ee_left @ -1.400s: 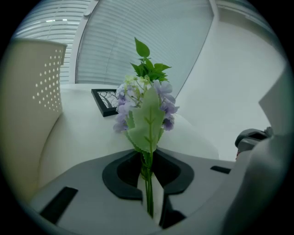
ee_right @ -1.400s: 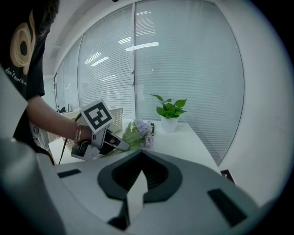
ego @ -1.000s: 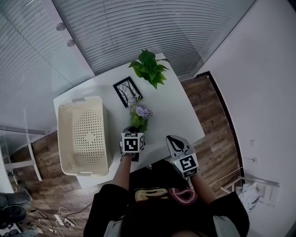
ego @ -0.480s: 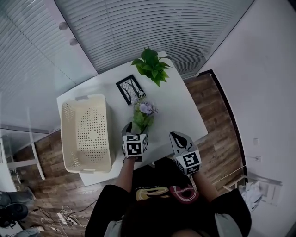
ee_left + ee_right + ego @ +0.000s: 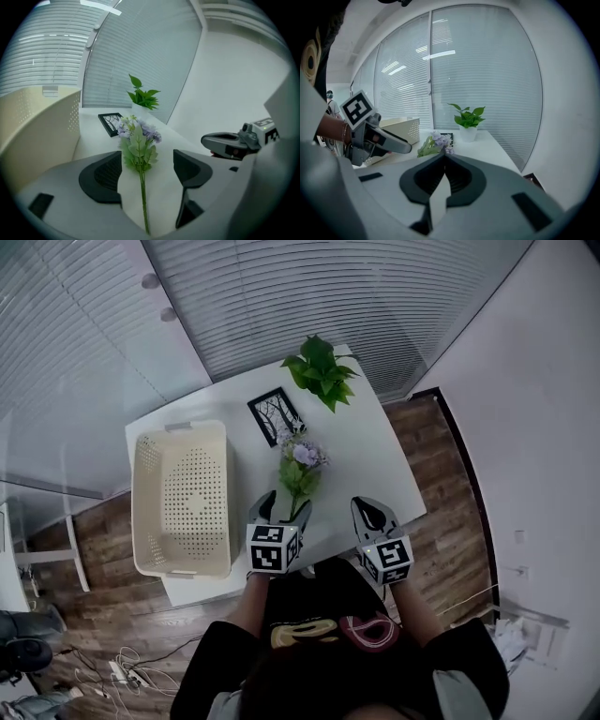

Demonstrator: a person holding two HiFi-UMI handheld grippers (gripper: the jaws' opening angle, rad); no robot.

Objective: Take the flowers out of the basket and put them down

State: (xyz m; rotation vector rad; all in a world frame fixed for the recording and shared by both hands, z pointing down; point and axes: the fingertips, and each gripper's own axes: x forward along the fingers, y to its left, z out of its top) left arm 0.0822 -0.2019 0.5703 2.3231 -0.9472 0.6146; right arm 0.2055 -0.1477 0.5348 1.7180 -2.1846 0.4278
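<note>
Flowers (image 5: 300, 474) lie flat on the table (image 5: 361, 460), stem toward its near edge, with bare table on the right. Left tool (image 5: 284, 506) has just spread and sits astride the stem without touching it. Right tool (image 5: 365, 506) is pressed together.

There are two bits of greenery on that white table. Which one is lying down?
The purple flowers lie flat on the table, stem toward the person. The potted plant at the far edge stands upright.

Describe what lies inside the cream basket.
Head view: the basket holds nothing, only its perforated floor shows. The flowers lie outside it. Its wall hides the inside from the left gripper view.
</note>
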